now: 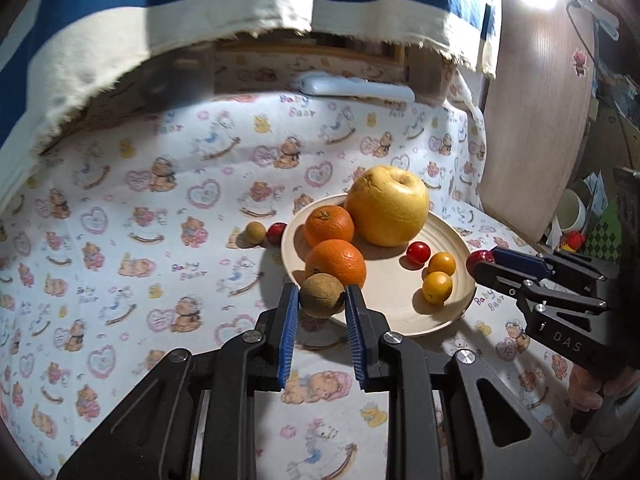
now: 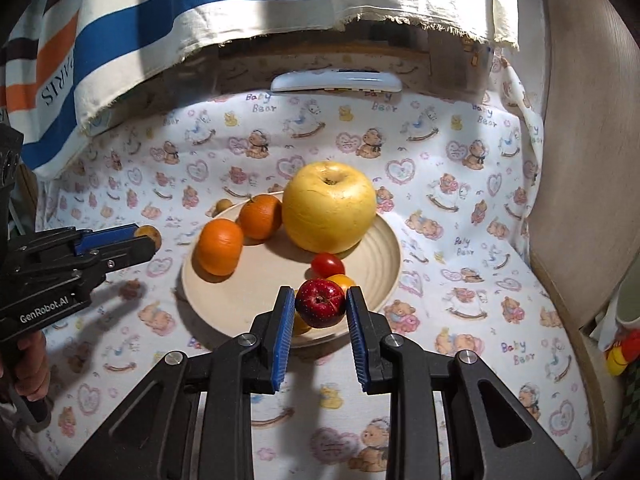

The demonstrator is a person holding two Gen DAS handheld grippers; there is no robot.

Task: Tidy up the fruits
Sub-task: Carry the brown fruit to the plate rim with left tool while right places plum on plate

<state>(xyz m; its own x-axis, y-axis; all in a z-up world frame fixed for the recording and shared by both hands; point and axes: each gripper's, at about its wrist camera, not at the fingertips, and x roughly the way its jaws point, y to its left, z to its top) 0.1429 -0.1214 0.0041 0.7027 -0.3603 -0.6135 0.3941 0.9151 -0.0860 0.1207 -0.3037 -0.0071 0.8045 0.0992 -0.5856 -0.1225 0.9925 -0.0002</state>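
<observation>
The left gripper (image 1: 322,300) is clamped on a small brown fruit (image 1: 322,294) at the plate's (image 1: 400,320) 7 o'clock rim; the right gripper (image 2: 320,304) is clamped on a small red fruit (image 2: 321,303) over the rim at 5 o'clock. Risk: round fruit may roll off the shallow plate on release, or strike the orange (image 1: 337,262) and yellow fruits (image 1: 437,287) and scatter them. The large yellow fruit (image 2: 329,206) sits at 12 o'clock. Two small fruits (image 1: 266,233) lie on the cloth at 9 o'clock. The printed cloth (image 2: 460,280) is soft and wrinkled. Beyond it: a white remote (image 2: 336,81) and striped fabric (image 2: 200,0).
</observation>
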